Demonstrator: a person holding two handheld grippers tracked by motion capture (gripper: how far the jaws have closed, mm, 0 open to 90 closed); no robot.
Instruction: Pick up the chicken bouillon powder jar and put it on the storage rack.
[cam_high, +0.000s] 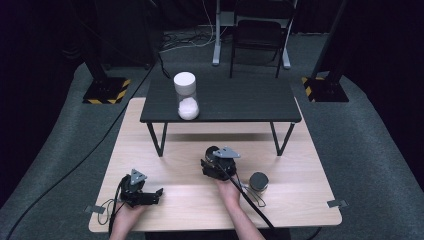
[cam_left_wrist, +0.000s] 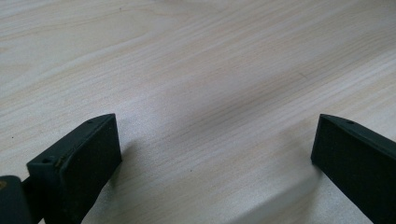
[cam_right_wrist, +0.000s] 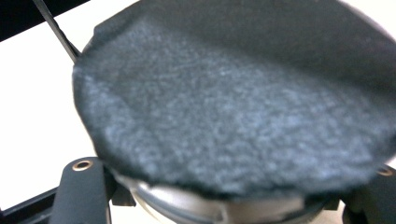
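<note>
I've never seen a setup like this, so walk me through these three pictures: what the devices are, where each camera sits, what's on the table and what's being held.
A person works at a wooden table with two hand-held clamps, each with two jaws.

The wide picture comes from a camera above, looking down. The other two come from cameras riding on each clamp, looking along its jaws.

The left tool rests near the table's front edge, with its jaws open and nothing between them.

The right tool is shut on a round piece with a grey felt face and a metal rim.

A small round tin sits beside that hand. Farther back, a black stand carries a clear jar with a white lid and white contents.
</note>
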